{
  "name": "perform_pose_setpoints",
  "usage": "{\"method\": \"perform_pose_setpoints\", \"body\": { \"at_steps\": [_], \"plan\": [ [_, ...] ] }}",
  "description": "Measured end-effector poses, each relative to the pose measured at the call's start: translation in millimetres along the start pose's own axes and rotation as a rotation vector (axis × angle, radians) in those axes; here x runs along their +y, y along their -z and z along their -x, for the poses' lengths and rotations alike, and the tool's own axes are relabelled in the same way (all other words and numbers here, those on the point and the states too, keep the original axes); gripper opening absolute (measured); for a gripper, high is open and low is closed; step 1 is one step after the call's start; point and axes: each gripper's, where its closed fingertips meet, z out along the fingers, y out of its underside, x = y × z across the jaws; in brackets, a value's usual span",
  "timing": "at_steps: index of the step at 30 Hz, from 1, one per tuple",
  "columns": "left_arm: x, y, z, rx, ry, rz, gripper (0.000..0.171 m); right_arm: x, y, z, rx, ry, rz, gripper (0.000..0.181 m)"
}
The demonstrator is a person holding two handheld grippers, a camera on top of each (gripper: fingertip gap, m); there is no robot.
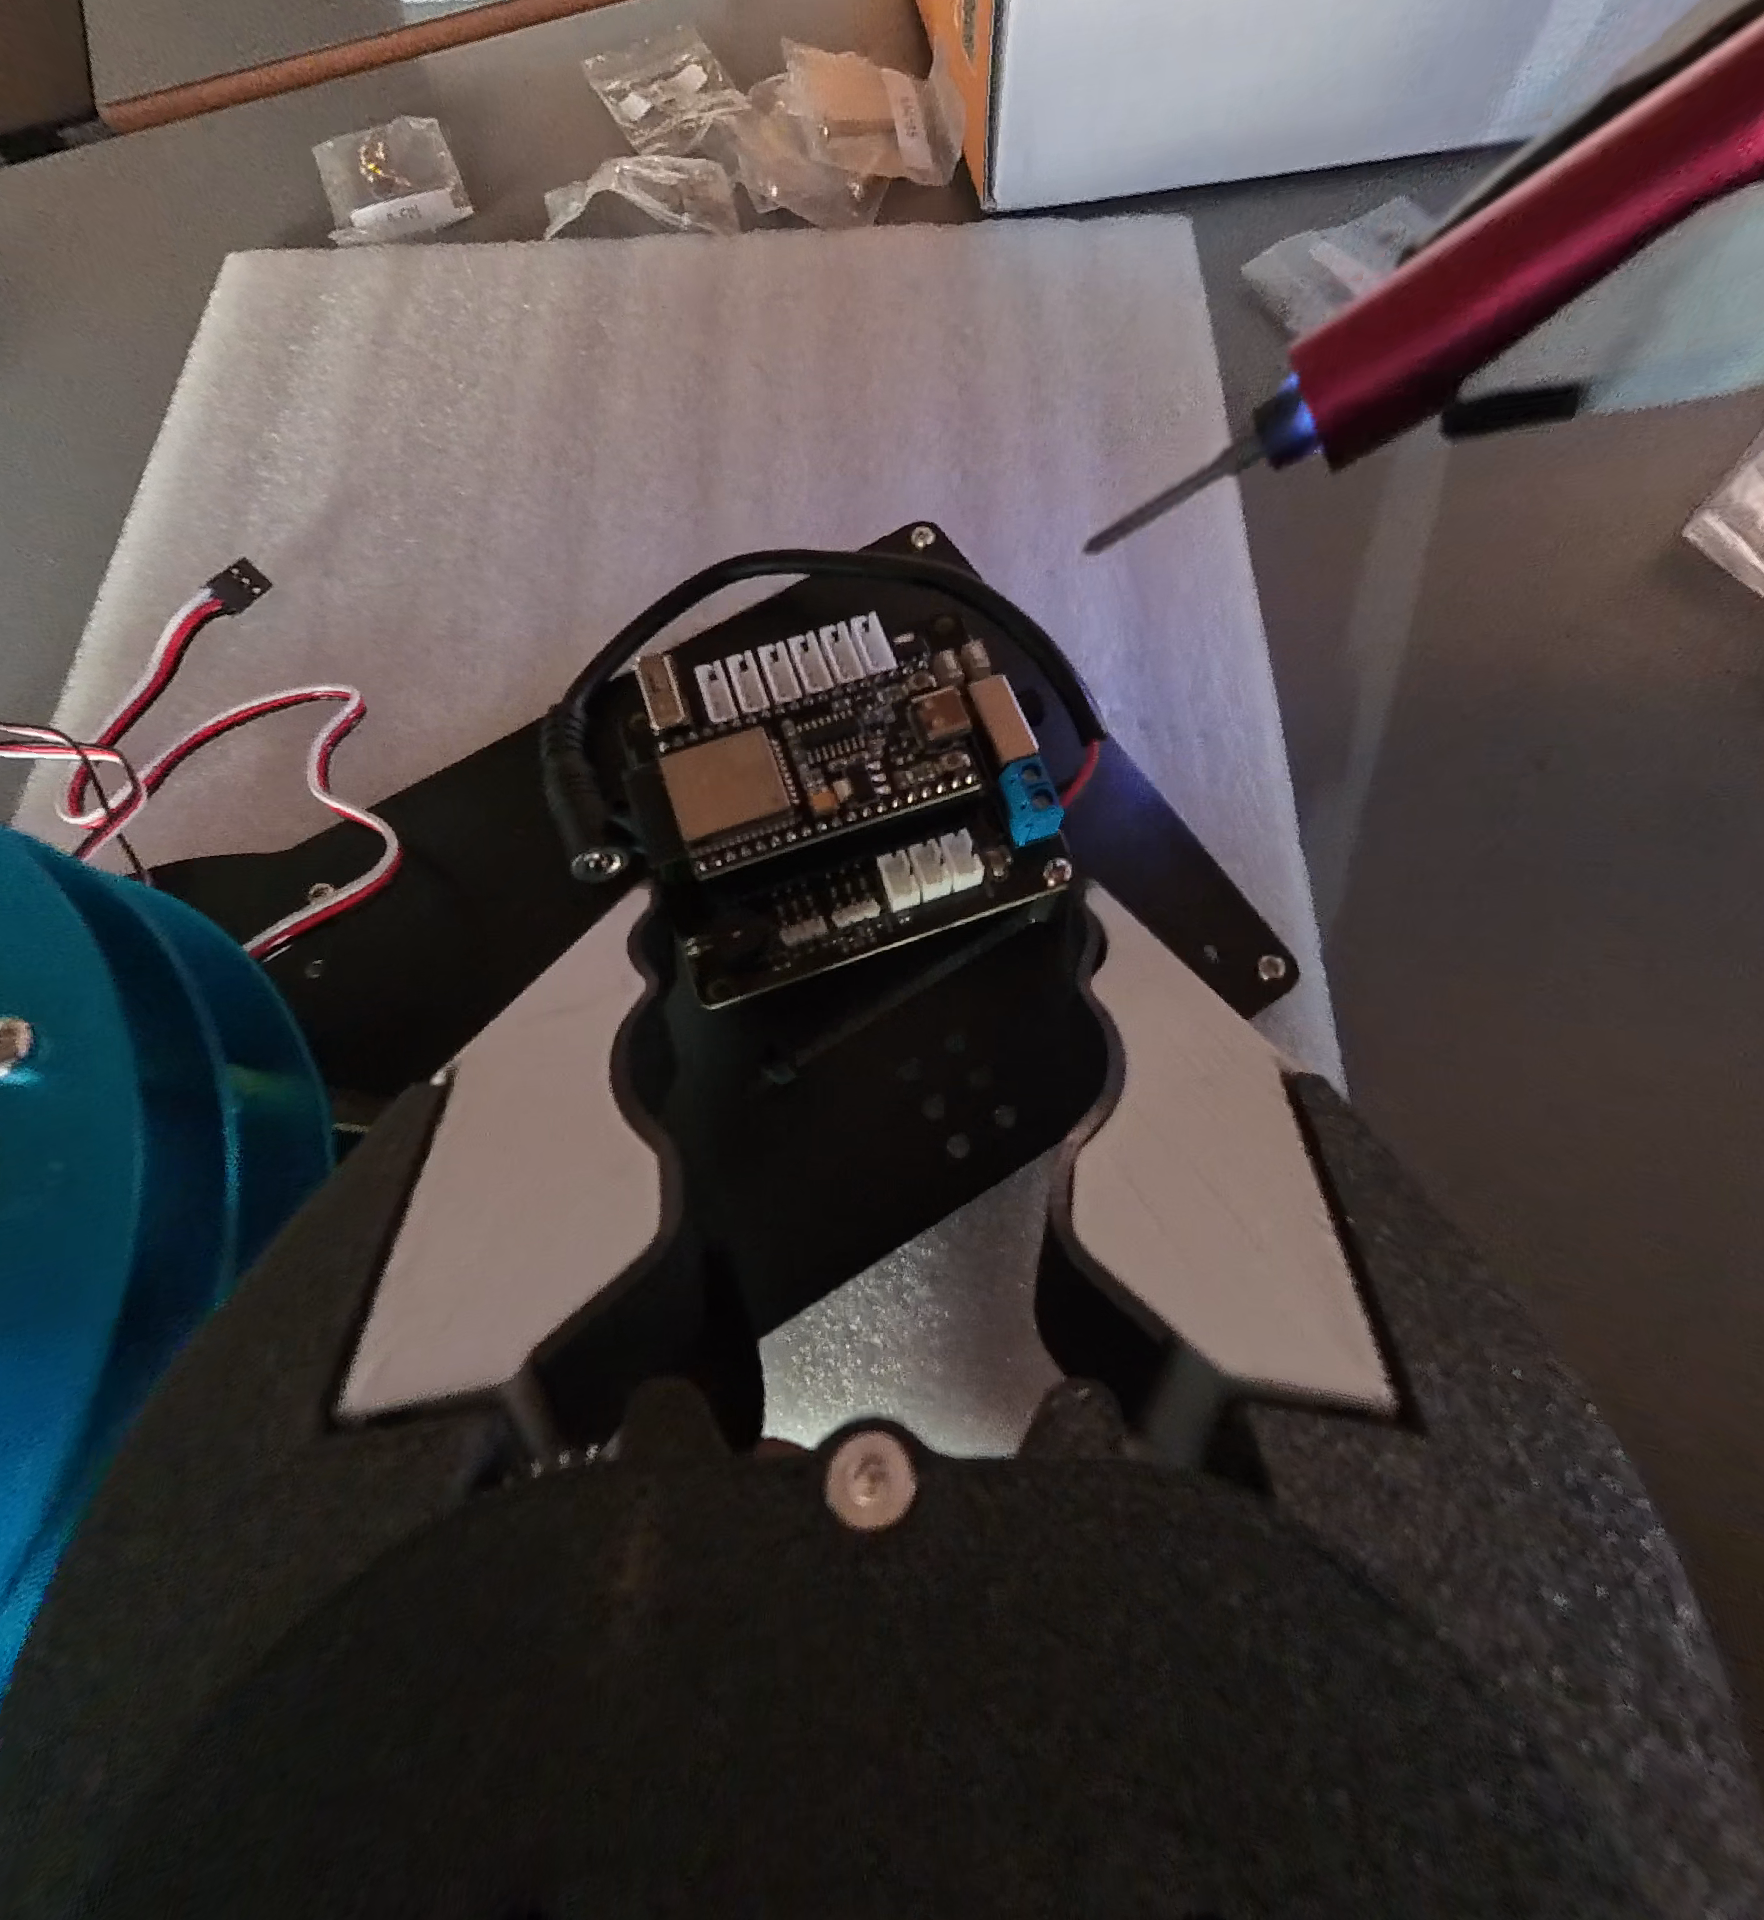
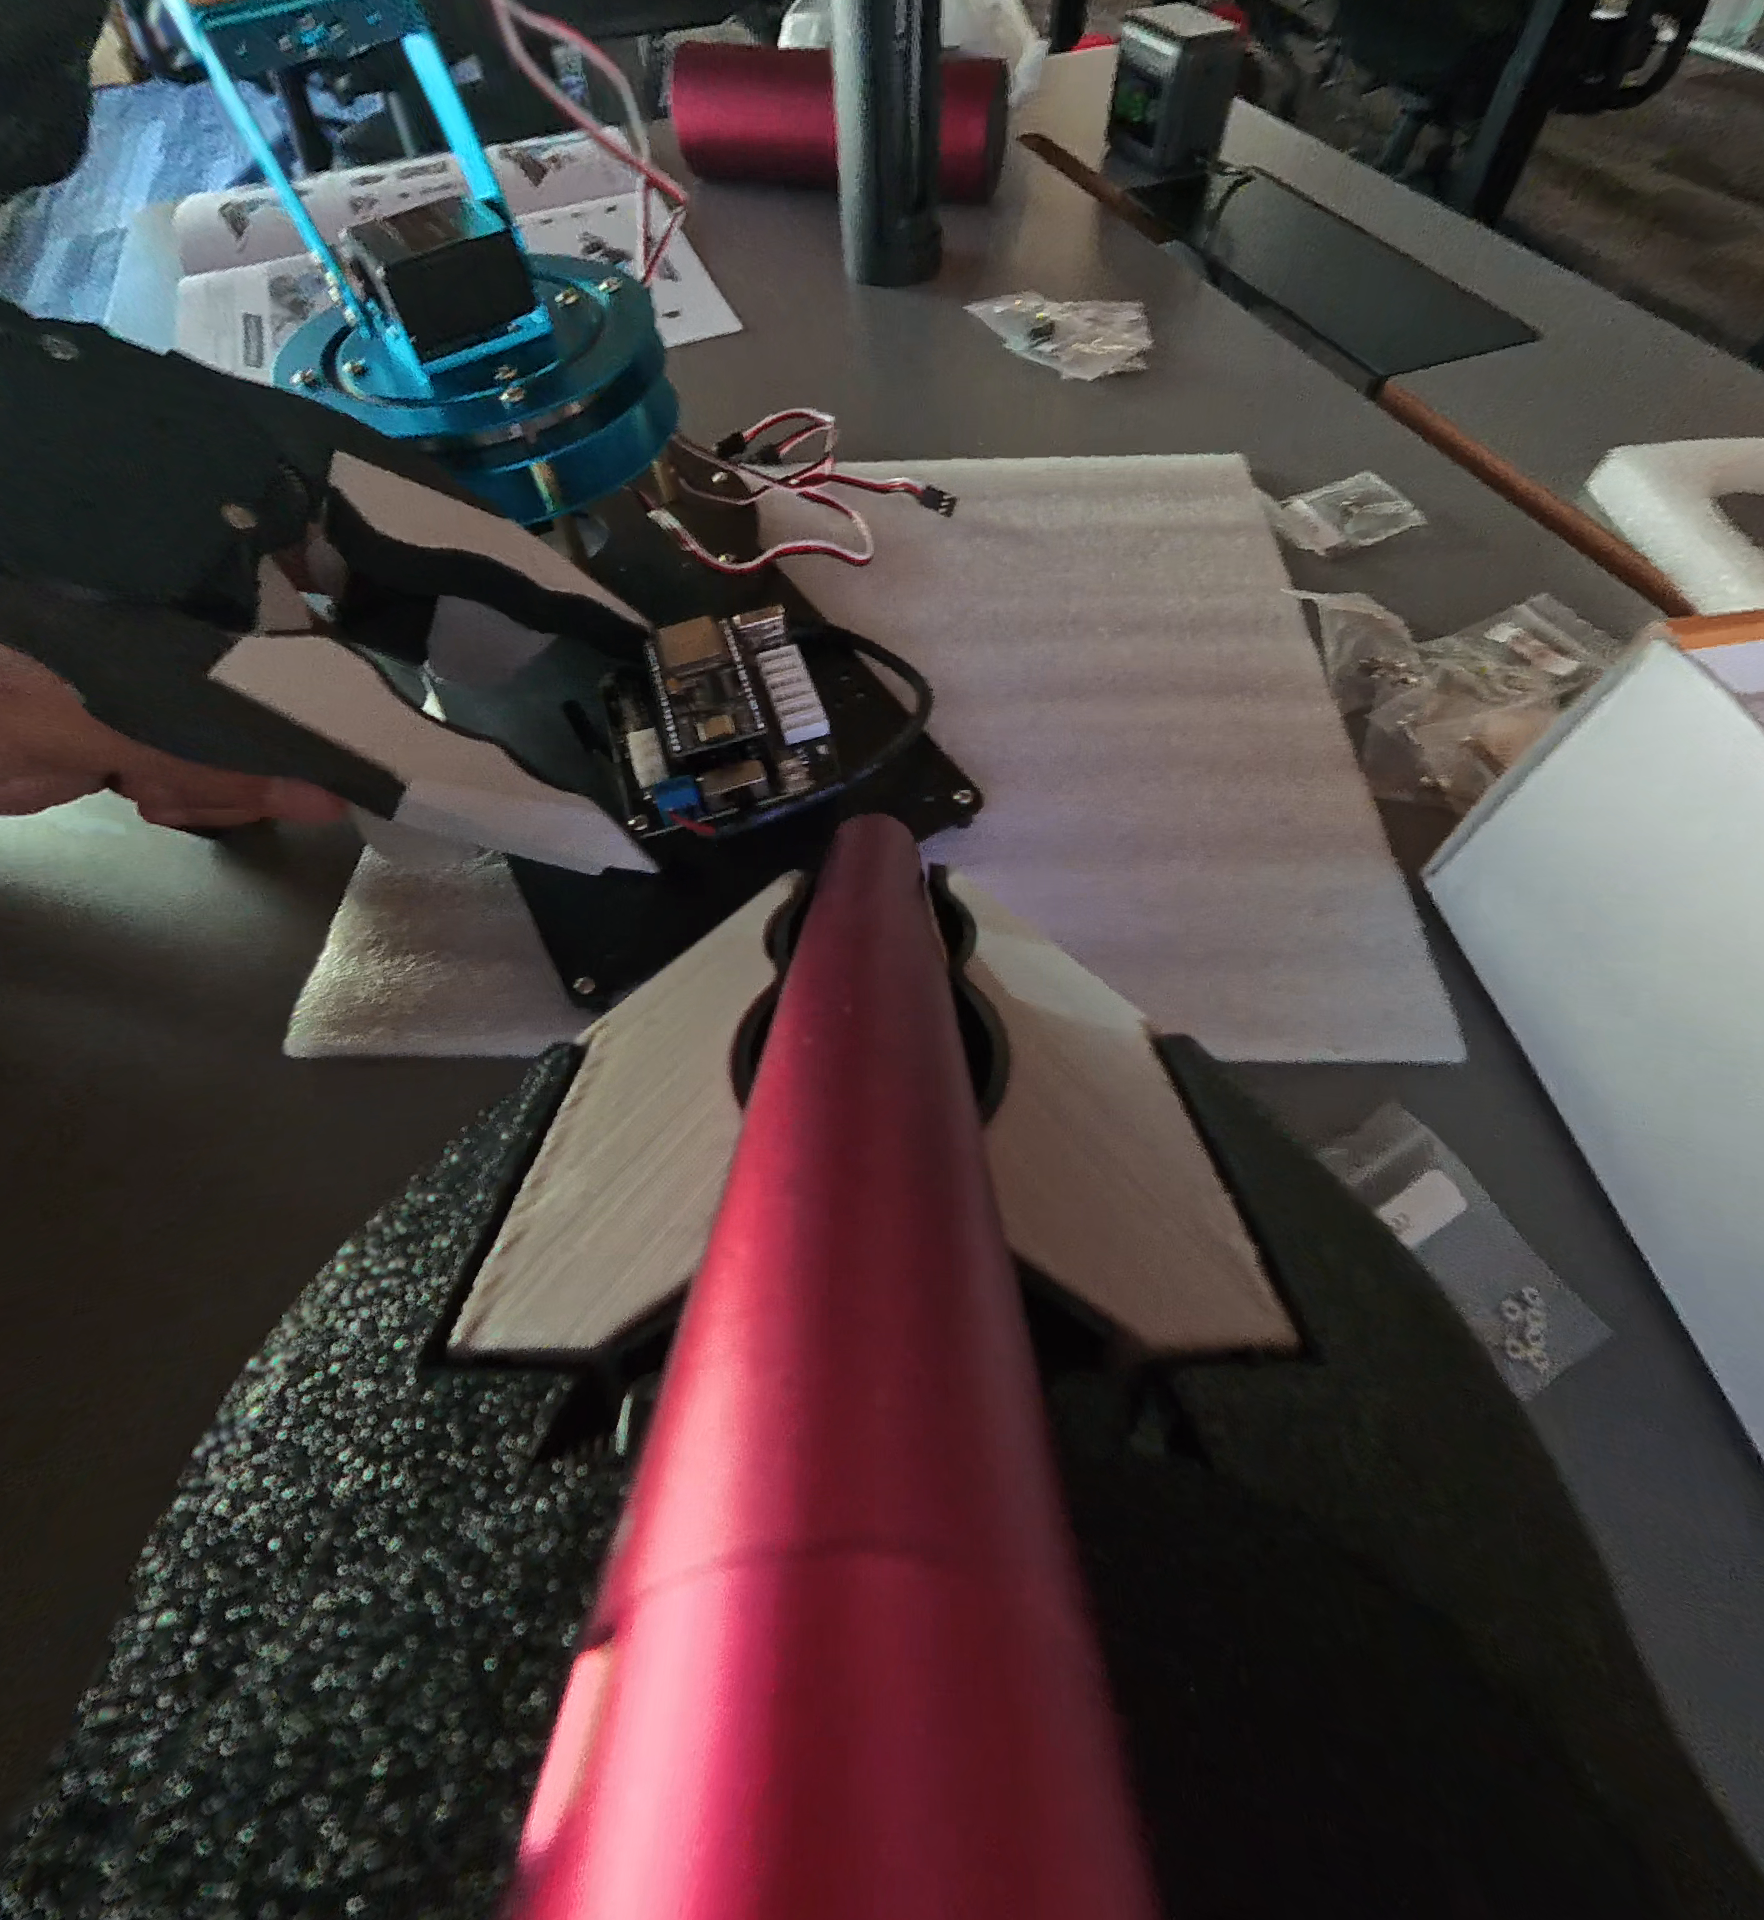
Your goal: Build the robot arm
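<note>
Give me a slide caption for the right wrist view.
Right gripper clamps a red electric screwdriver aimed at the circuit board.

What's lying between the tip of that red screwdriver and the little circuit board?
In the left wrist view, mostly bare white foam sheet lies between the red screwdriver and circuit board; nearer the board, black plate and cable.

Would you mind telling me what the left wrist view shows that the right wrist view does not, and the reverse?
Only the left wrist view shows the screwdriver's thin bit, pointing down over the foam sheet, and the left gripper bracketing the circuit board with open jaws.

Only the right wrist view shows a person's hand, the printed instruction sheets, a dark cylinder and the right gripper shut on the red screwdriver.

Both show the board, foam sheet, blue turntable base, servo wires, parts bags and white box.
</note>
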Motion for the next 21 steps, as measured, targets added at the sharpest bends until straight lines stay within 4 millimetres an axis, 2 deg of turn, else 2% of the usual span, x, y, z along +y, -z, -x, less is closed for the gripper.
{"method": "perform_pose_setpoints", "body": {
  "at_steps": [5, 9, 13, 21],
  "plan": [
    [4.1, 4.9, -0.9, -0.020, -0.005, 0.001, 0.072, 4.5, -13.9, 23.5, -0.106, -0.088, 0.028, 0.022],
    [4.3, 6.3, -2.1, 0.006, -0.003, -0.008, 0.074, 8.2, -19.5, 24.0, -0.096, -0.097, 0.051, 0.021],
    [3.0, 1.3, -4.7, 0.074, 0.036, 0.005, 0.083, 7.1, -28.4, 18.0, -0.054, -0.142, 0.053, 0.021],
    [8.8, 7.2, -3.8, 0.063, -0.001, 0.021, 0.078, -3.0, -40.5, 19.8, -0.046, -0.142, 0.065, 0.020]
  ]
}}
